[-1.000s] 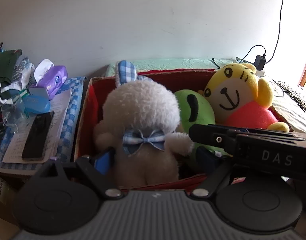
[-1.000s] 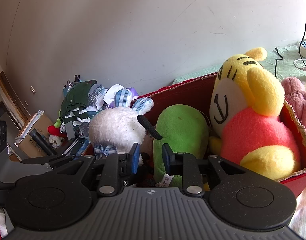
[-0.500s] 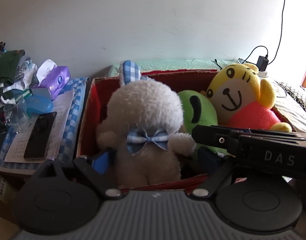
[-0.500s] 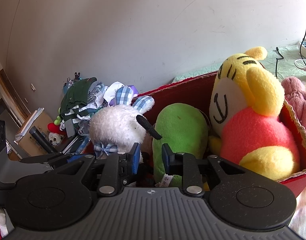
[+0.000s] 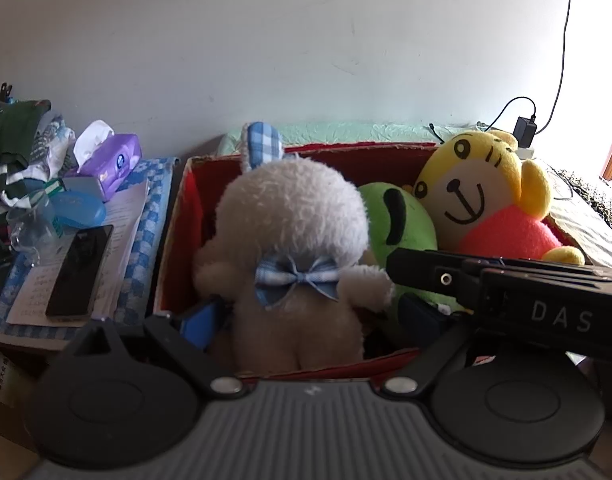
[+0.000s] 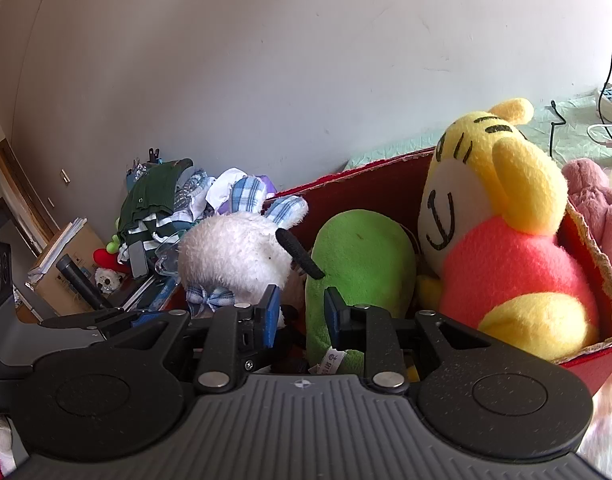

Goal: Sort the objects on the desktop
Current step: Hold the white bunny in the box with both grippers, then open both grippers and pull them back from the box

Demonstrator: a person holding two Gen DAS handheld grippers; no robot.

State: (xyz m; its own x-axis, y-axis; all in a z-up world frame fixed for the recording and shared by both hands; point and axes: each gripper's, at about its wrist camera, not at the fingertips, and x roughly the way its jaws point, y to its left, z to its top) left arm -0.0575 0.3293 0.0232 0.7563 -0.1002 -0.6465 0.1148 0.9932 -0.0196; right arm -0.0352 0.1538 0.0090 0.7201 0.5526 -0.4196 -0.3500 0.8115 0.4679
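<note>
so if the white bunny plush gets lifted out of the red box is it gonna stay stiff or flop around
Probably floppy: the white bunny plush looks like soft stuffed fleece, and its checked ear already droops. Likely light for its bulk. It should squash rather than slip; the left gripper jaws, opening now, straddle its body.

You're looking at a fluffy white plush rabbit (image 5: 294,216) with long, rough pile; its checked blue bow (image 5: 296,278) and ear (image 5: 262,144) are thin woven cloth. The green plush toy (image 6: 361,252) has short, smooth, matt fleece. The yellow-and-pink plush tiger (image 5: 485,200) is matt velour with stitched black lines. The red cardboard box (image 6: 593,240) shows raw, ragged brown paper edges. You see matt black plastic on the left gripper (image 5: 306,320), ribbed grey at the base, with shiny metal screws. The black phone (image 5: 80,272) is glossy glass. The purple tissue pack (image 5: 114,160) is shiny plastic film. The wall (image 5: 266,40) is matt paint.
</note>
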